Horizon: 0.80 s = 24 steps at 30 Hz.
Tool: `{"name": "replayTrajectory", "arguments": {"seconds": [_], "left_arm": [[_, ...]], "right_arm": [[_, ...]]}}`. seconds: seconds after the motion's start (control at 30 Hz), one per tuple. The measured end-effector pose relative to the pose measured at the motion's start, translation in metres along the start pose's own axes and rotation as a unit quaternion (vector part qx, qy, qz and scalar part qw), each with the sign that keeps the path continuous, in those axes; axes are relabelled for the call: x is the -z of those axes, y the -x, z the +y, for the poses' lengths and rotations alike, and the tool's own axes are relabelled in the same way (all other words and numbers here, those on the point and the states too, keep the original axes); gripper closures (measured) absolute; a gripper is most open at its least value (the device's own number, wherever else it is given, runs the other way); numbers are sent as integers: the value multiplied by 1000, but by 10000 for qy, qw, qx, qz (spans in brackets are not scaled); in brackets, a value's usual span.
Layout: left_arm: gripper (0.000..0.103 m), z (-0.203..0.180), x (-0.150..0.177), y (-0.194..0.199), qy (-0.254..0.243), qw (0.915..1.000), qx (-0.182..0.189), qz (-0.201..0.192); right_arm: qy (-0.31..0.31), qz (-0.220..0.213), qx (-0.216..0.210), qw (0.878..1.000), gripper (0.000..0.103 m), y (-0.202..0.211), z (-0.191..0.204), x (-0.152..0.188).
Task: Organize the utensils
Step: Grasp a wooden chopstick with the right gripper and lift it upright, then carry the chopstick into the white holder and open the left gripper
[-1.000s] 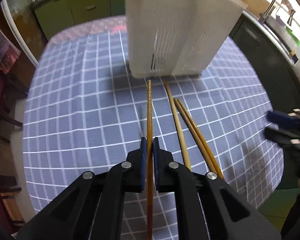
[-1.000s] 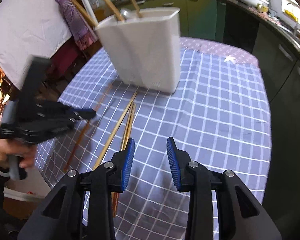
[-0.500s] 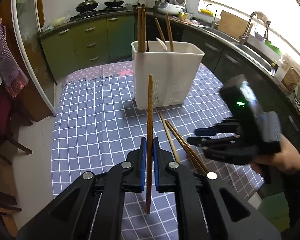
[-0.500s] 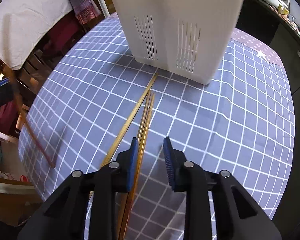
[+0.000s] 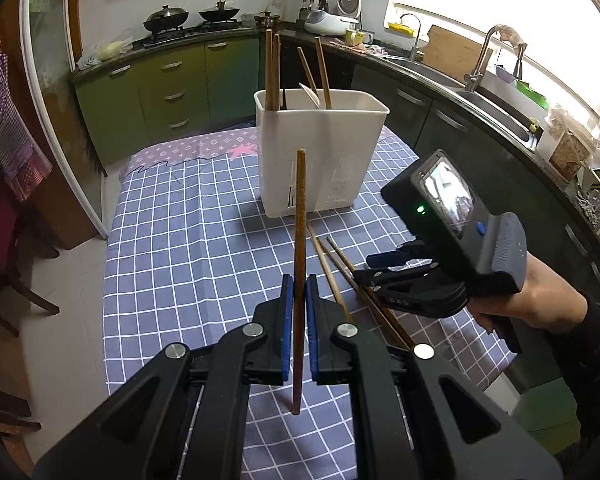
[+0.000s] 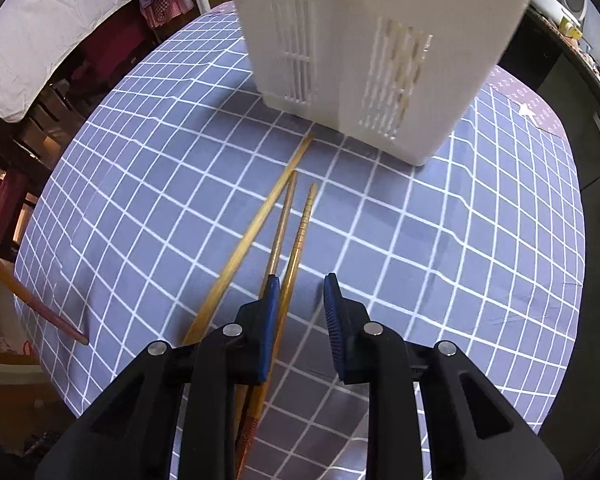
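Note:
My left gripper is shut on a dark brown chopstick, held tilted up in the air in front of the white utensil holder. The holder has several chopsticks and a white spoon standing in it. Three lighter chopsticks lie on the checked cloth in front of the holder. My right gripper hangs low over them, open. The ridged chopstick runs between its jaws close to the left pad, and another passes under the left finger. In the left wrist view the right gripper points down at those chopsticks.
The table wears a blue-grey checked cloth, its edges close at the left and front. A person's hand holds the right gripper. Dark counters with a sink run along the right; green cabinets stand behind.
The left gripper has lifted the dark chopstick off the cloth and risen. The right gripper has come down over the lying chopsticks and its jaws have narrowed.

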<state>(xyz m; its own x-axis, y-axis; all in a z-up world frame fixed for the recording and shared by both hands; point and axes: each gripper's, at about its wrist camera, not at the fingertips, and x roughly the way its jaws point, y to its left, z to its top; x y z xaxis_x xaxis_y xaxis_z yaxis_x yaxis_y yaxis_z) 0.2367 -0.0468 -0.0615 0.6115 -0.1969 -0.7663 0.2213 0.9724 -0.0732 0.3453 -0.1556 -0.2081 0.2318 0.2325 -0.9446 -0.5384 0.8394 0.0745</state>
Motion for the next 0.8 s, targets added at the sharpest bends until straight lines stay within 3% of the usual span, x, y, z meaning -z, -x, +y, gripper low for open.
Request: {"name": "replayTrajectory", "arguments": {"seconds": [0.17, 0.2, 0.23, 0.4, 0.8], "left_arm": [[97, -2, 0, 1, -6, 10000, -12, -2], [97, -2, 0, 2, -12, 10000, -19, -9], [97, -2, 1, 2, -22, 10000, -27, -13], [97, -3, 1, 6, -53, 9999, -56, -68], [97, -1, 4, 10, -54, 9999, -67, -92]], "right_arm": [[77, 5, 90, 9999, 79, -4, 6, -5], [69, -13, 98, 9999, 82, -4, 7, -6], [55, -30, 106, 9999, 95, -4, 7, -7], [3, -253, 79, 9996, 96, 11, 2, -5], [-347, -1745, -103, 9840, 96, 135, -19, 33]]}}
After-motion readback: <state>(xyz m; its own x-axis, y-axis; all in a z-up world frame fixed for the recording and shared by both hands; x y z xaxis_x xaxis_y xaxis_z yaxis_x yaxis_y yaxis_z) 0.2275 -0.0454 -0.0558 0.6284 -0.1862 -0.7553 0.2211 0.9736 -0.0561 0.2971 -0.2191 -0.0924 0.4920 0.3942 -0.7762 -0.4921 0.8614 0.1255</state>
